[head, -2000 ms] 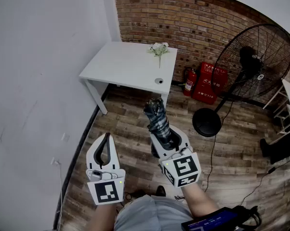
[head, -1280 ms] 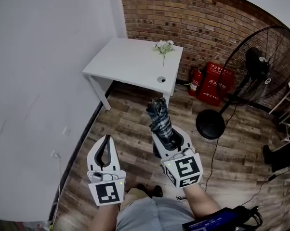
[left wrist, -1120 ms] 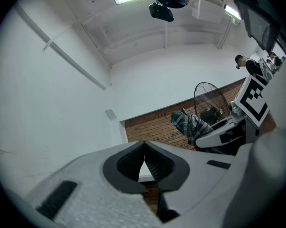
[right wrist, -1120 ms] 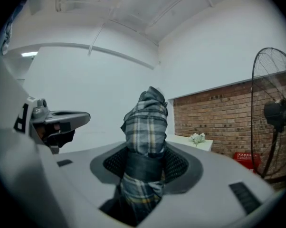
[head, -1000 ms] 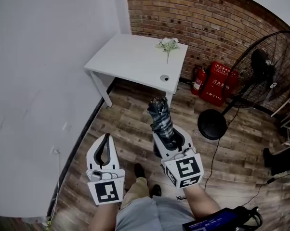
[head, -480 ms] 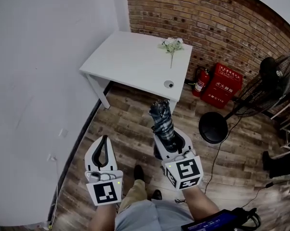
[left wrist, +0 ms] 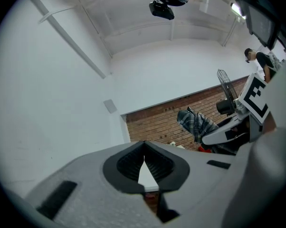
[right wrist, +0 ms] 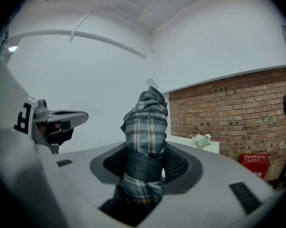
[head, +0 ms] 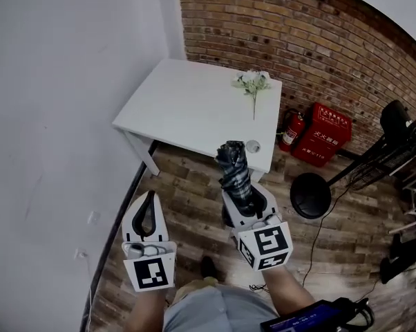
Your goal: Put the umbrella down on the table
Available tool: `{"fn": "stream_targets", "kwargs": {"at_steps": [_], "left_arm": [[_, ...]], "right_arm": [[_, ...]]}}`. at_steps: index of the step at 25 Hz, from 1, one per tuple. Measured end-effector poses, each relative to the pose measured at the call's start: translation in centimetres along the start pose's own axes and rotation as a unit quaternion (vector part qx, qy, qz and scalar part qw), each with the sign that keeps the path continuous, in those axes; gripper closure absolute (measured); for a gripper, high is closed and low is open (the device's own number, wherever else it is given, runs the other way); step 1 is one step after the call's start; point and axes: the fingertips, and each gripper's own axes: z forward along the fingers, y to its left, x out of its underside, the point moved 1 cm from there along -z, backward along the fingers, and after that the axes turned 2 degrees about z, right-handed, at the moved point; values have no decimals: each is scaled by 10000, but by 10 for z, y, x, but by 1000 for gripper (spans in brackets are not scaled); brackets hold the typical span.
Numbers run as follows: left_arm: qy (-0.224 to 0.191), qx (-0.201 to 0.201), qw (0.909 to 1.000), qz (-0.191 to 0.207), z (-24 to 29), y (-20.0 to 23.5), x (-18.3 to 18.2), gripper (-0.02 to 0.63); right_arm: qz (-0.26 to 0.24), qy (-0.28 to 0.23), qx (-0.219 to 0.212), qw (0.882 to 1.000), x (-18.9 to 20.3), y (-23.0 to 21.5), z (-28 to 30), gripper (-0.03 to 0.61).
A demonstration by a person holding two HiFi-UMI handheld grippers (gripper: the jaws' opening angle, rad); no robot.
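Plaid folded umbrella (head: 233,173) is clamped in the right gripper (head: 246,200) fingers; left gripper (head: 151,198) fingers closed, empty. Best lay it flat on the surface (head: 187,106), short of the far-edge flowers (head: 253,81).

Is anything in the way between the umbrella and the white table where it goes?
Nothing visible does. The right gripper holds the umbrella near the table's front edge. Flowers and a small round thing sit along its right side; the rest is bare.
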Motion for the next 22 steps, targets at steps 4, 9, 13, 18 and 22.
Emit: {"fn": "stream_targets", "kwargs": {"at_steps": [4,9,13,18,22], "left_arm": [[-132,43,9999,24,22,23,-1,606],[-287,93,9995,70,46,43,-1,606],[-285,157,9994,100,61,46,6,606],[-165,252,9995,86,78,47,20,606],[-52,339,9994,94,94,45,30,606]], "right_arm": [[-72,-152,78,9998,-16,3,28,383],[-162,-325,142,9992,-32,4,55,383],[-153,-343,190,9991,-34,0,70,383],[-126,-307,231,9992,-32,-6,86,383],[-84,-235,287,9993,-27,-15,98,383]]}}
